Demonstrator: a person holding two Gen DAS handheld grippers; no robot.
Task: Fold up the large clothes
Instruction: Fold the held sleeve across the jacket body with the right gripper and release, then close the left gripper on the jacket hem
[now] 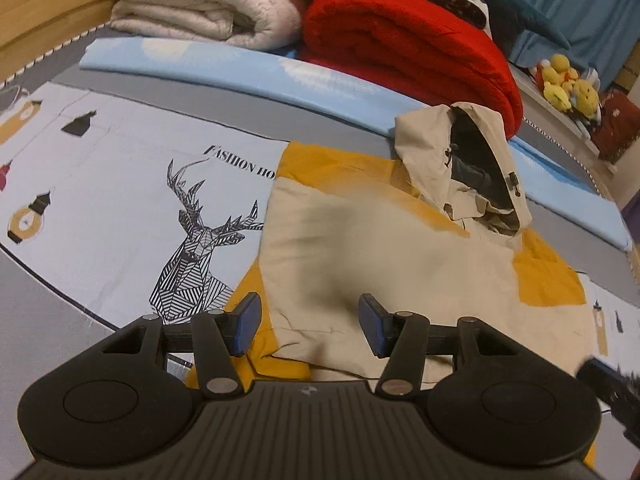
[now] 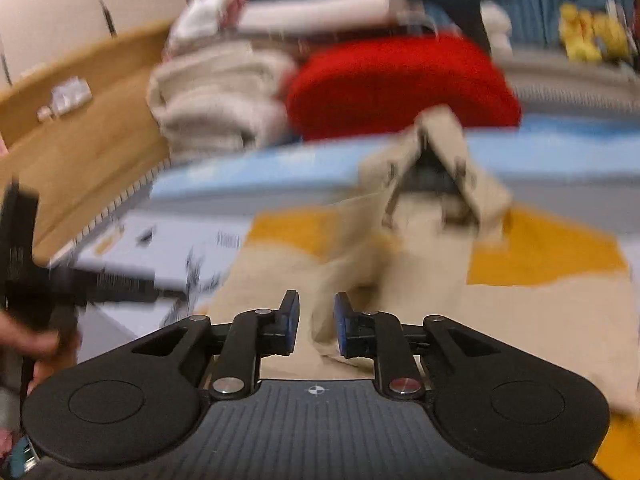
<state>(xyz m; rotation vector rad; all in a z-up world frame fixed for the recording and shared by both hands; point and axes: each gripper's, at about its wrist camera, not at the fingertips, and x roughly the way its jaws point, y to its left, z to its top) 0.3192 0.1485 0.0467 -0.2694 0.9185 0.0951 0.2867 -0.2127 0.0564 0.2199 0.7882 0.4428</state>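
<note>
Two grippers, mine, over one bed; entries run from largest to smallest.

Bed cover: pale blue printed cotton with a black line-drawn deer, spread flat, filling the near and left ground.

Hooded jacket: beige and mustard-yellow woven cloth, lying on the cover at centre right. Its body is already doubled over flat; its hood stands crumpled at the far end.

Red fleece blanket: rolled, far behind the hood. Cream quilt: folded, to its left.

Left gripper: jaws spread, nothing between them, held above the jacket's near left edge.

Right gripper: jaws narrowly parted. A fold of beige cloth shows through the gap, but I cannot tell whether the pads touch it.

Handling note: I judge the next fold should bring the hood down onto the body. Each gripper should take a single layer at an outer corner, lift evenly, and lay the cloth without dragging the folded layers beneath.

Not made out: the right view is smeared throughout. The sleeves are tucked out of sight. The jacket's near hem is cut off behind my gripper bodies.
</note>
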